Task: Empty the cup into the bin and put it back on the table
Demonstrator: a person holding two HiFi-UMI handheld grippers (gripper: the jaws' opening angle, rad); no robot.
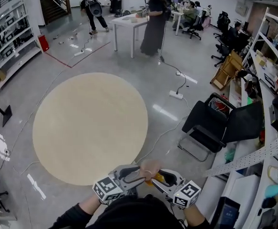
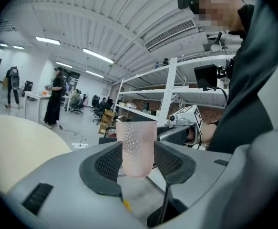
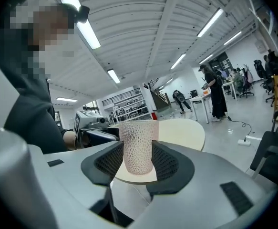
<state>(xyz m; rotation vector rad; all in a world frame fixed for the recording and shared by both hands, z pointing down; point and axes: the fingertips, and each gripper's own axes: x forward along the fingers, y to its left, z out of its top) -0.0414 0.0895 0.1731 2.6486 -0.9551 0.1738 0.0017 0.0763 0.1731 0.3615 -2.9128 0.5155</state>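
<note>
A person holds a cup (image 1: 150, 168) between 2 hand-held grippers close to the chest, at the near edge of a round bench (image 1: 88, 128) in an open workshop. The left gripper (image 1: 139, 174) and the right gripper (image 1: 163, 177) face each other, and each one's jaws are closed onto opposite sides of the same cup, so both hands are equally near it and neither has a spare jaw. The cup stands upright in the shared hold, its long axis vertical and its mouth up, clear of the bench top, which lies ahead of the grippers. The next step appears to be tipping that axis over a bin, but no bin shows in any view. The cup is translucent, faintly pink and covered in small raised dimples, and it tapers to a rounded base. Whether anything is inside cannot be told. The gripper pads are black and finely ribbed, set in smooth grey shells that each carry a marker cube. The bench top is matte and pale beige, over a glossy grey floor.
</note>
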